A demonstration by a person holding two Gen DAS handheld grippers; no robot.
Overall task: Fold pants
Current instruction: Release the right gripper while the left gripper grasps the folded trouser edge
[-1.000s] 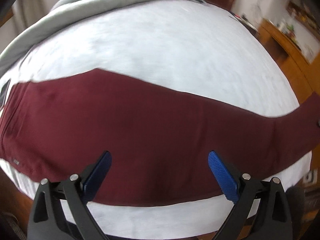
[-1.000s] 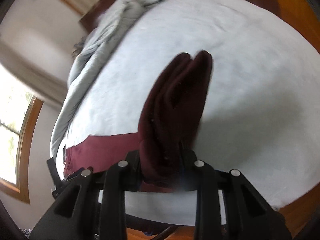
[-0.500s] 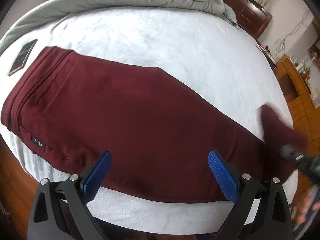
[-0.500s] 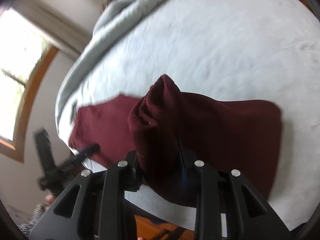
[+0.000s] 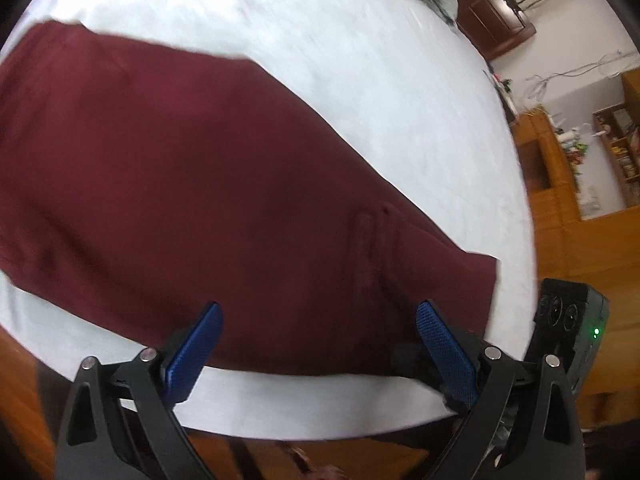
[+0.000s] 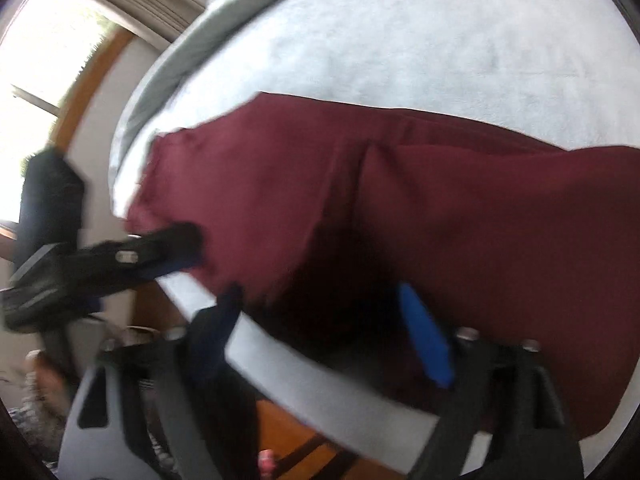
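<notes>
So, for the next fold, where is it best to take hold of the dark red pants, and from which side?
Probably the folded end of the pants, at its near corner by the bed's front edge. The cloth lies flat there in stacked layers, so come from the front edge with one jaw slid beneath. The right gripper, jaws just opened, grips nothing; the left gripper is open.

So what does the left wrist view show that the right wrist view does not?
Only the left wrist view: a wooden shelf with small items by the wall, and the dark headboard.

Only the right wrist view: a bright window, and the leg end folded over the pants, its edge a ridge.

Both: the maroon pants flat on the white bed, the grey blanket, and both grippers, left and right, fingers open, nothing held. The right one has just been opening.
</notes>
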